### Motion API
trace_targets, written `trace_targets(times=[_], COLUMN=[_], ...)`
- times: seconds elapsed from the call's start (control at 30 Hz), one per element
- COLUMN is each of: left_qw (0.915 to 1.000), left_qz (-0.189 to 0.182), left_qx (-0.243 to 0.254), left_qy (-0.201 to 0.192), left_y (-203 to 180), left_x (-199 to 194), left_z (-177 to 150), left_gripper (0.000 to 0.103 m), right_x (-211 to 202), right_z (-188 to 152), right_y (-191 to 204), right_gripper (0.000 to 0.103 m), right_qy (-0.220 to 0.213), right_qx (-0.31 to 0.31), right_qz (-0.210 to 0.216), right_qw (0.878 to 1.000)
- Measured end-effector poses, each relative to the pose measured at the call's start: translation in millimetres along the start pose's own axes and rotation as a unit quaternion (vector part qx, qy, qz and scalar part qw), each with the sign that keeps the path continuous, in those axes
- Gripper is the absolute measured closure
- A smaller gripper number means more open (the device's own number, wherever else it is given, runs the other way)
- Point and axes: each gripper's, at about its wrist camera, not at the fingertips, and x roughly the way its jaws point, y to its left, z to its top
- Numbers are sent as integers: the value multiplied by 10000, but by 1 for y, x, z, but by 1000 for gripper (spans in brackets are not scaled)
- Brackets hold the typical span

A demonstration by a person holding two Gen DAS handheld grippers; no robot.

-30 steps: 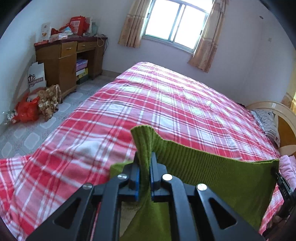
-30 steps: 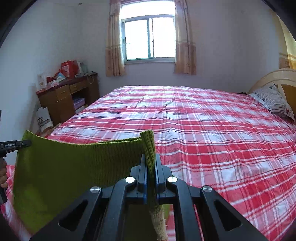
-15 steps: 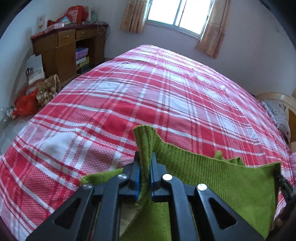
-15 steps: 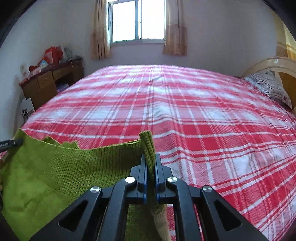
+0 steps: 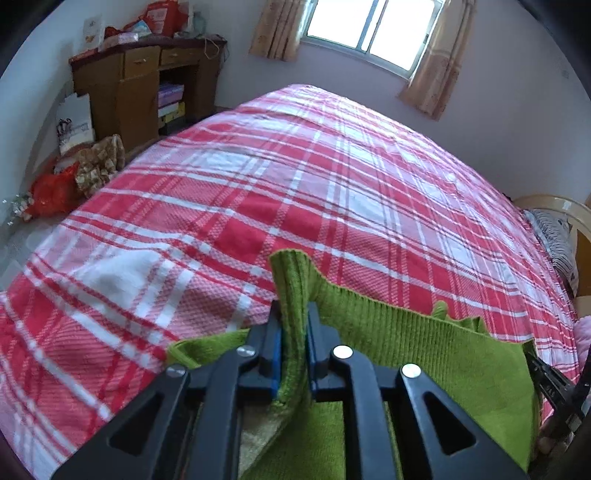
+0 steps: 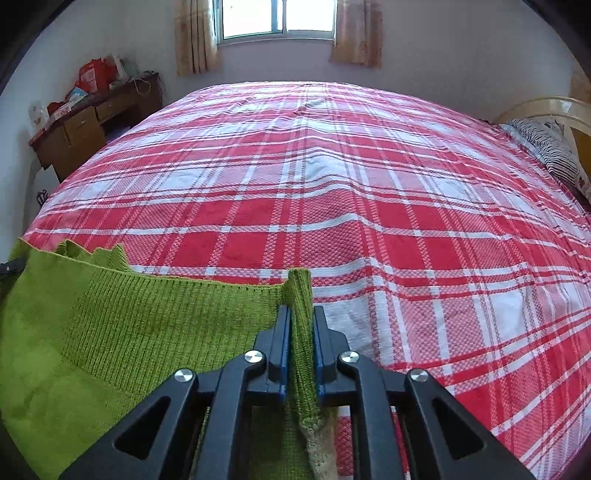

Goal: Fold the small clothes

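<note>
1. The left gripper is pointing steeply down over the near edge of the bed, and its jaws are opening; a rolled fold of the green knit garment is standing between the blue pads, which are still touching the cloth on both sides.
2. The right gripper is pointing down in the same way, and its jaws are likewise opening; a ribbed edge of the green knit garment is running up between its blue pads and is poking out above the fingertips.
3. The garment is stretching between the two tools as a slack band. In the right wrist view it is spreading leftward from the jaws to the picture's left edge, where the dark tip of the left gripper is showing.
4. In the left wrist view the garment is spreading rightward to the right gripper, seen at the lower right edge.
5. The lower part of the garment is lying on the red and white plaid bedspread, near the bed's closest edge.
6. A striped pillow is resting at the headboard end, well apart from the garment.
7. A wooden desk is standing by the wall under a curtained window.
</note>
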Motion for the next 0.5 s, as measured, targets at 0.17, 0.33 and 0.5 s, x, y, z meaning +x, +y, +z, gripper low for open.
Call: trace_targets(times=[0.17,0.33,0.5], left_qw=[9989,9929,9908], left_qz=[160,663,750], left_qx=[273,861,1063], left_qy=[-351,-492,-368], left_y=[-11,-31,-43], left_x=[-50,-87,-105], left_z=[-15,-40,-65], left_gripper=[46,31,31], right_x=[-34,-121,-170], right_z=[4,-6,-48], right_y=[-18,-15,15], right_gripper=[91,66,44], right_qy=[-539,-1603,-1856], right_qx=[330,499,294], right_qz=[366,-363,34], right_qw=[9973,9851,9822])
